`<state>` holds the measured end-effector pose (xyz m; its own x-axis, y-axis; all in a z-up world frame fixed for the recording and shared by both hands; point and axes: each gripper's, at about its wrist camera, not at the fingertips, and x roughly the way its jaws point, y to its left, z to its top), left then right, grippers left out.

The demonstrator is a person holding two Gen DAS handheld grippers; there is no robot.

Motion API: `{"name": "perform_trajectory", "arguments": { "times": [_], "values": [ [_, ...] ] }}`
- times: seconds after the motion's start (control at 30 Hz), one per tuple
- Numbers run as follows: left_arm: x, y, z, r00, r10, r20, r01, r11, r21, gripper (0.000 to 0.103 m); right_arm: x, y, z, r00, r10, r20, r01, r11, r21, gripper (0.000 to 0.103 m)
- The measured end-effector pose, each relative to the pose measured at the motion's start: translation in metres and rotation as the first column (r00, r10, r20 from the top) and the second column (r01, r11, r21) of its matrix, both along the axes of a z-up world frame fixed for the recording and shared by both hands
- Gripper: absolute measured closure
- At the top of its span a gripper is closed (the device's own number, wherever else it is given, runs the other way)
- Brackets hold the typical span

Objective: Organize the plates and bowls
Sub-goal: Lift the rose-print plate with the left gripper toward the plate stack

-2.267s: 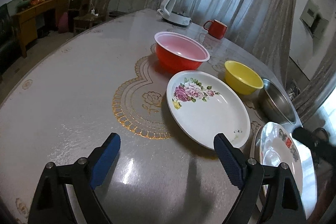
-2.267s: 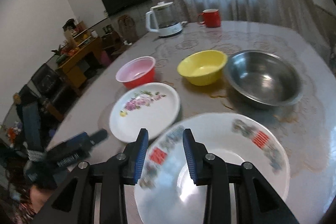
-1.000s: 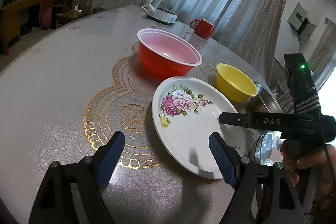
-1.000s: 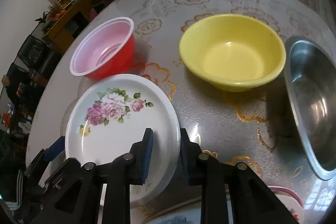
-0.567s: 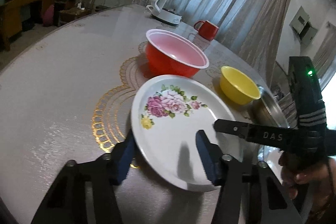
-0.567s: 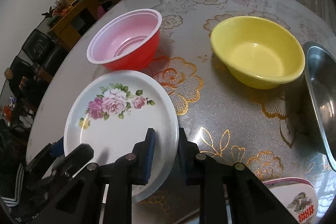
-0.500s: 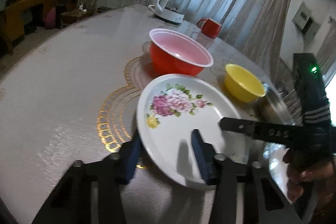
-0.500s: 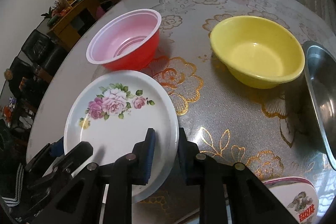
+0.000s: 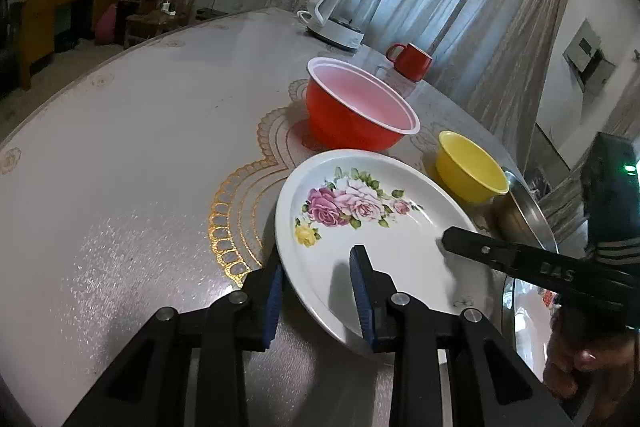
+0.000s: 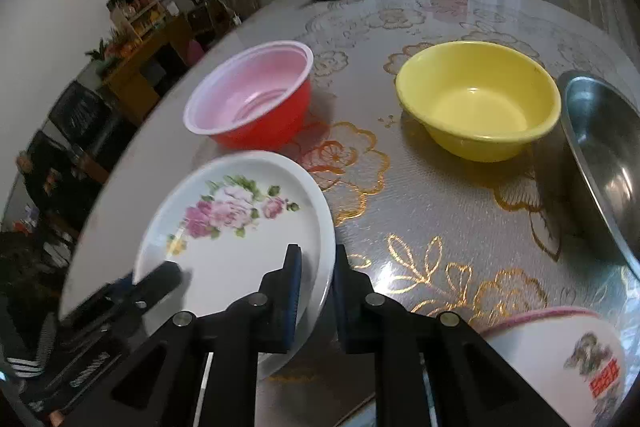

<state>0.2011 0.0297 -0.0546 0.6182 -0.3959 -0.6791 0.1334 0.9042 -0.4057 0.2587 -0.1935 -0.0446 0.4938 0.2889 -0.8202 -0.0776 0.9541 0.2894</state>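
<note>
Inspected left to right. The left gripper (image 9: 318, 291) stood at the rose plate's (image 9: 372, 223) seven o'clock edge, one pad under the rim and one above; its jaws were closing on that rim, though contact on both pads could not be confirmed. The plate appeared tilted, raised at its near side, judged to be for lifting off the table (image 9: 132, 147). The right gripper (image 10: 316, 279), at the plate's four o'clock edge, was pinching the rim firmly; two opposed holds presumably steadied a wide, shallow item. At the plate's twelve o'clock sat the red bowl (image 10: 256, 95), at two o'clock the yellow bowl (image 10: 480, 99), further right the steel bowl (image 10: 604, 163). A second printed plate (image 10: 560, 351) lay at five o'clock, the likely stacking base.
</note>
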Motion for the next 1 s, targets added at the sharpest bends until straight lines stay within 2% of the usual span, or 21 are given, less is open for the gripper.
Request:
{"name": "perform_trajectory", "arguments": {
  "times": [0.4, 0.7, 1.0],
  "values": [
    [-0.014, 0.003, 0.002, 0.998, -0.062, 0.021, 0.063, 0.994, -0.084, 0.071, -0.041, -0.006, 0.017, 0.997, -0.022, 0.080, 0.014, 0.995, 0.098, 0.090],
    [-0.029, -0.012, 0.017, 0.989, -0.097, 0.109, 0.099, 0.995, -0.014, 0.071, -0.055, -0.013, 0.017, 0.994, -0.052, 0.095, 0.041, 0.993, 0.113, 0.090],
    [-0.043, -0.017, 0.029, 0.985, -0.103, 0.138, 0.109, 0.994, -0.033, 0.071, -0.068, -0.023, 0.024, 0.989, -0.076, 0.123, 0.057, 0.986, 0.157, 0.090]
  ]
}}
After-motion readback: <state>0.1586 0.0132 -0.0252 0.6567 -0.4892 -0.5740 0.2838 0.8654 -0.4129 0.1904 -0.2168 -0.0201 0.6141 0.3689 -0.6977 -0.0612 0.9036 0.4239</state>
